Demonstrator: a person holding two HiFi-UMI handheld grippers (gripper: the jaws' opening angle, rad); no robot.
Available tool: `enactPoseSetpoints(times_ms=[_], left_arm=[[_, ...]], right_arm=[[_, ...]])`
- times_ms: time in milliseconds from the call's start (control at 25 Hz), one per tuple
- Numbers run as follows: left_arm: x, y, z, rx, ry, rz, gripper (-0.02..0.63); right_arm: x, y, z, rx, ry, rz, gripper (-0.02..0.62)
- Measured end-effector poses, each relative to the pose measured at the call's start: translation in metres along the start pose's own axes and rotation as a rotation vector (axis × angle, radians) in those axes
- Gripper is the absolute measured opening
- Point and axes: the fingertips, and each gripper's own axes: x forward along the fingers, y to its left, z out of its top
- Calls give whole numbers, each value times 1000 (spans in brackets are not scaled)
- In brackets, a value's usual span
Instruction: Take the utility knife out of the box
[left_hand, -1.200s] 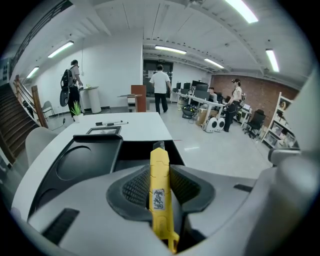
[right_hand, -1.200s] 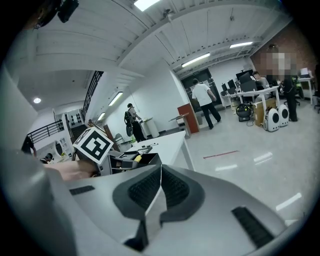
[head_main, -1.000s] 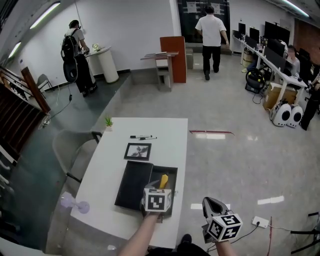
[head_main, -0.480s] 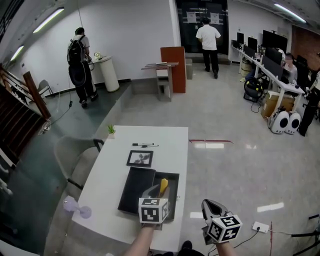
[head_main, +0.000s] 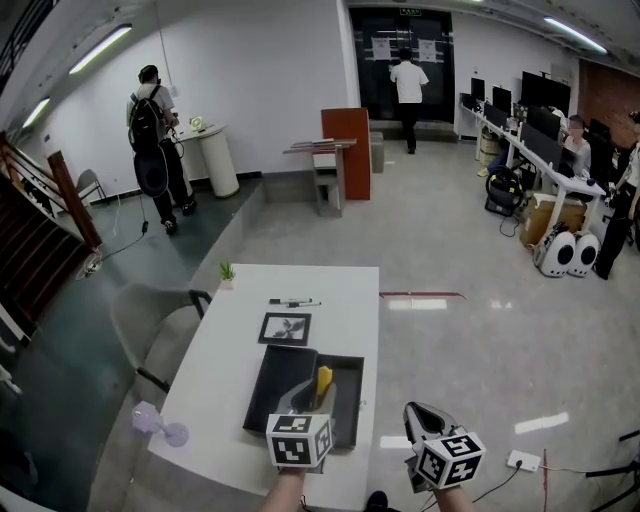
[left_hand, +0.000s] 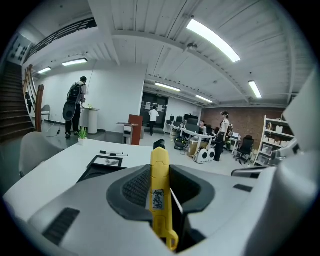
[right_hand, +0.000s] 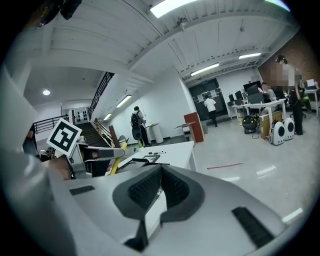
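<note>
White walls (head_main: 260, 70), glossy floor (head_main: 470, 250), strip lights (head_main: 100, 45) — seemingly a staircase (head_main: 40, 235) left.

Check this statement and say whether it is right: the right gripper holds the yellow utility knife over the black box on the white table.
Wrong gripper: the left gripper, not the right, holds the yellow utility knife over the black box on the white table. The left gripper view shows it between that gripper's jaws.

Left tool (head_main: 303, 393) gripping utility knife (left_hand: 160, 195); right tool (right_hand: 160, 172) closed, empty.
</note>
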Motion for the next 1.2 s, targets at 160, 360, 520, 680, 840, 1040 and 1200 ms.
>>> enactPoseSetpoints(times_ms=[160,360,520,680,840,1040,1200], left_arm=[[-13,7,5,-3,-28,-4,115],[-26,13,7,2,-68,-9,115],[-39,18,10,2,-92,-8,115],[-49,20,16,5,-123,-9,115],[-56,19,22,4,-143,-11,115],[-56,21,22,-9,-152,-6,115],[-56,19,25,-20,-156,-4,115]], right_arm=[[1,12,1,-2,-4,7,2],[4,19,1,-1,-14,10,2],[5,24,1,-3,-18,10,2],[6,29,-1,-12,-15,16,2],[6,32,1,-18,-19,22,0],[8,32,3,-36,-33,29,0],[7,30,6,-46,-36,31,0]])
